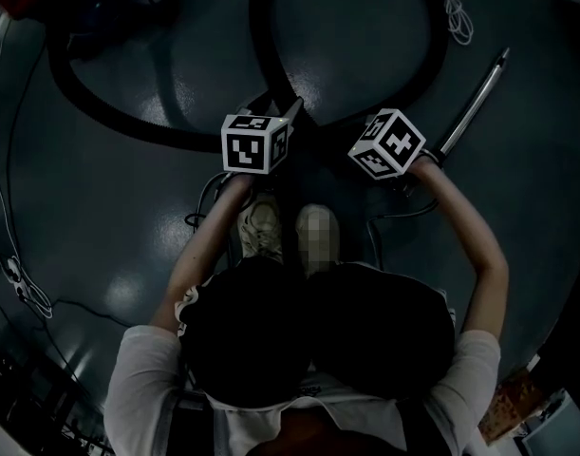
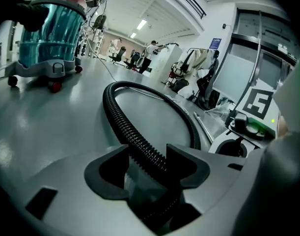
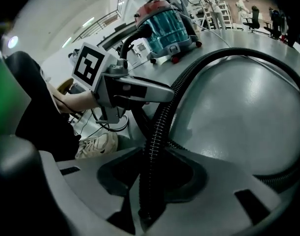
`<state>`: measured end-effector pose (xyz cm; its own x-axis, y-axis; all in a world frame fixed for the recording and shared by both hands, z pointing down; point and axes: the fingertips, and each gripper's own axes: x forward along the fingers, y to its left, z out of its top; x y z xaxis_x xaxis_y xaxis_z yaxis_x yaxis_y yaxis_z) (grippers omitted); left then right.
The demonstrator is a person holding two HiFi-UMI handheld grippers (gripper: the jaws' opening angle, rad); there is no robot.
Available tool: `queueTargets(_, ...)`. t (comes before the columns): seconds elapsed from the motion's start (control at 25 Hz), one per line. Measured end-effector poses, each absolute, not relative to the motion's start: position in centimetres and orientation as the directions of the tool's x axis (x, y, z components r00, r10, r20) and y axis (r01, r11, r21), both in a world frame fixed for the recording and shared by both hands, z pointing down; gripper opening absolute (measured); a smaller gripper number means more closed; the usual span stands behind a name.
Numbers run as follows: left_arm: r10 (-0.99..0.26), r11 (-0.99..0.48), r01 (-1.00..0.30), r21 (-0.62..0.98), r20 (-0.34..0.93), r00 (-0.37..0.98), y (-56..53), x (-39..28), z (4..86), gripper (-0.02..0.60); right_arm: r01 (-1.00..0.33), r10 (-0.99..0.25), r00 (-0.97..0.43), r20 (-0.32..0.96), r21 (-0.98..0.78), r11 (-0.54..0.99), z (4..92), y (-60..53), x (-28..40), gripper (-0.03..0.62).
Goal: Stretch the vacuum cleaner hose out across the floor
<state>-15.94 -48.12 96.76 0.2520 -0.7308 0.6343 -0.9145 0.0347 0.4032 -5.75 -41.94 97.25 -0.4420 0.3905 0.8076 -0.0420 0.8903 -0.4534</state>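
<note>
The black ribbed vacuum hose [image 1: 128, 124] lies in a big loop on the grey floor and crosses itself just ahead of both marker cubes. My left gripper [image 2: 147, 162] is shut on the hose [image 2: 121, 124], which fills the gap between its pads and curves off in an arc. The hose [image 3: 164, 117] also runs between the jaws of my right gripper [image 3: 150, 175], which stand wider than it with dark space at its left side, so that gripper is open. The red-topped vacuum cleaner [image 2: 49, 38] stands at the far left.
A metal wand [image 1: 475, 103] lies on the floor to the right. White cables [image 1: 9, 274] trail along the left edge, and another cable [image 1: 456, 8] lies at the top right. The person's shoes [image 1: 261, 228] stand just behind the grippers. People [image 2: 150, 53] and furniture are far off.
</note>
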Motion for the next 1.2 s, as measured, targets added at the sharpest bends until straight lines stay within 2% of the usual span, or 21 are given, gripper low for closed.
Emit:
queueTargets(0.2,-0.728,0.04,-0.902,0.43,0.631,0.269,-47.8,-16.2,96.7,0.222,-0.042,0.391,-0.364,0.845,-0.435,0.9,97.3,-41.6,-3.9,0.123)
queueTargets(0.36,-0.743,0.027,-0.91,0.414,0.617,0.259,-47.3,-16.1,96.5,0.221,0.071,0.382,-0.281,0.88,-0.378,0.923,99.2,-39.7,-3.1,0.164)
queueTargets(0.44,-0.745,0.023,-0.911,0.413,0.614,0.26,-47.6,-16.0,96.5,0.222,0.085,0.412,-0.254,0.875,-0.405,0.911,99.9,-39.5,-3.2,0.167)
queueTargets(0.56,-0.741,0.026,-0.901,0.434,0.613,0.274,-48.0,-15.8,96.9,0.222,0.029,0.49,-0.258,0.833,-0.5,0.866,100.0,-39.6,-3.3,0.167)
queueTargets(0.76,-0.758,0.066,-0.898,0.435,0.607,0.239,-48.9,-17.0,96.5,0.221,-0.033,0.559,-0.42,0.715,-0.627,0.778,97.9,-38.2,-5.6,0.167)
queueTargets(0.92,-0.826,0.114,-0.917,0.382,0.549,0.126,-50.6,-20.2,94.2,0.222,-0.009,0.561,-0.538,0.63,-0.669,0.743,95.9,-38.0,-9.7,0.167)
queueTargets(1.04,-0.878,0.163,-0.925,0.342,0.478,0.022,-52.8,-24.3,91.7,0.221,-0.005,0.506,-0.645,0.573,-0.665,0.747,94.1,-40.8,-13.5,0.167)
queueTargets(1.2,-0.913,0.209,-0.926,0.315,0.402,-0.069,-54.7,-29.2,87.2,0.221,-0.076,0.34,-0.8,0.495,-0.644,0.761,92.0,-46.3,-18.0,0.167)
